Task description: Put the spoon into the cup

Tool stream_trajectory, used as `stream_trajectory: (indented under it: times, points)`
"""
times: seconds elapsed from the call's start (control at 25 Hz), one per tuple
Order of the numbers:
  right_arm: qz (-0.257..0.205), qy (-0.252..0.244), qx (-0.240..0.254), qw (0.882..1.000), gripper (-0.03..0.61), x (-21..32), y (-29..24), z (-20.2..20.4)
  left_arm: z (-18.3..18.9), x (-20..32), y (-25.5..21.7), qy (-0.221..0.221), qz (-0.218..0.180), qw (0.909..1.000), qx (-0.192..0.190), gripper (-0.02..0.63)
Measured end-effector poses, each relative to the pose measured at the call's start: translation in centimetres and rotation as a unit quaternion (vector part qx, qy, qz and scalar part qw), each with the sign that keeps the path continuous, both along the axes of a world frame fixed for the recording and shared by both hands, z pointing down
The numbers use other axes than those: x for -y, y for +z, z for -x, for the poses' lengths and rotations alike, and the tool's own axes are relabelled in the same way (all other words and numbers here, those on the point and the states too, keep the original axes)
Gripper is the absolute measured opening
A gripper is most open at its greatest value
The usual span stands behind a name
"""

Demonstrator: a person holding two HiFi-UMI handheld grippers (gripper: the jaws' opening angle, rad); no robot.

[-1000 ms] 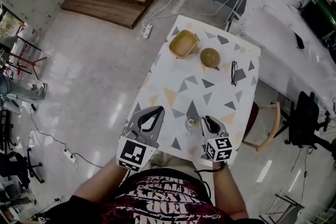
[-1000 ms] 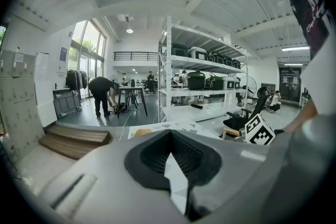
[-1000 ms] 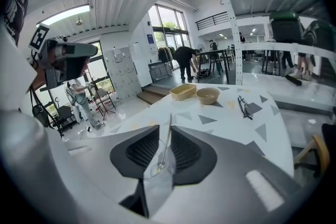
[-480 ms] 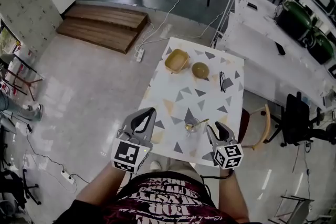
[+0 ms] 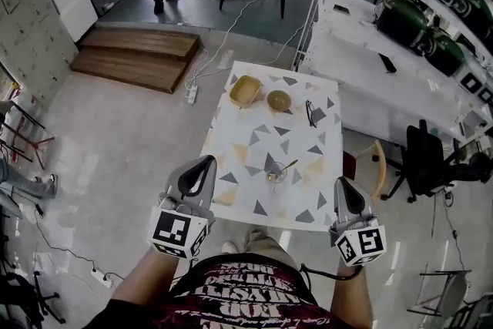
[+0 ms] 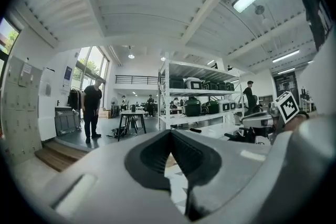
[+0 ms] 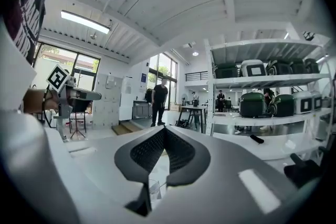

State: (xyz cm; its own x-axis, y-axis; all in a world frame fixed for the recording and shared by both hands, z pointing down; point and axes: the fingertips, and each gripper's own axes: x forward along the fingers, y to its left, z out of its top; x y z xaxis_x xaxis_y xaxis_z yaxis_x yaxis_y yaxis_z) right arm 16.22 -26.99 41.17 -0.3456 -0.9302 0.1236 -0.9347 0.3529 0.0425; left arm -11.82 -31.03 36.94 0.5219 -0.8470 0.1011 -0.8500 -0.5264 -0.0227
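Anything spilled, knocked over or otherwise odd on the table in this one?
Nothing stands out. The spoon leans in the upright cup; the yellow dish, bowl and glasses sit tidily at the table's far end.

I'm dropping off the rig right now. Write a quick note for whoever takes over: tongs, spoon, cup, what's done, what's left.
The left tongs: shut, empty, at the table's near left edge.
The right tongs: just closed, nothing between them, by the near right corner.
The spoon stands in the cup, handle leaning out, on the table's near half.
Done: spoon in cup. Left: nothing visible.
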Motion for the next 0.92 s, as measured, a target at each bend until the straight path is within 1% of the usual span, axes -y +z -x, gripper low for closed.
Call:
stream_trajectory:
  times: [0.16,0.32,0.48,0.68,0.92]
  points:
    - [-0.006,0.013,-0.002,1.0,0.028,-2.1,-1.6,0.0,-0.6,-1.5,-0.6,0.015,-0.01,0.9998,0.002,0.001]
    - [-0.006,0.015,-0.002,1.0,0.028,-3.2,-1.4,0.2,-0.5,-2.9,-0.7,0.018,-0.013,0.9997,0.006,0.001]
    - [0.005,0.019,0.005,1.0,0.028,-3.9,-0.7,0.6,-0.4,-3.9,-0.7,0.019,-0.012,0.9997,0.011,0.001]
    - [0.005,0.012,0.003,1.0,0.028,-4.0,-0.7,0.7,-1.0,-4.1,-0.2,0.02,-0.009,0.9997,0.011,0.001]
    - [0.004,0.004,-0.001,1.0,0.028,-3.4,-0.8,0.2,-2.2,-2.9,0.3,0.013,-0.006,0.9999,0.01,0.001]
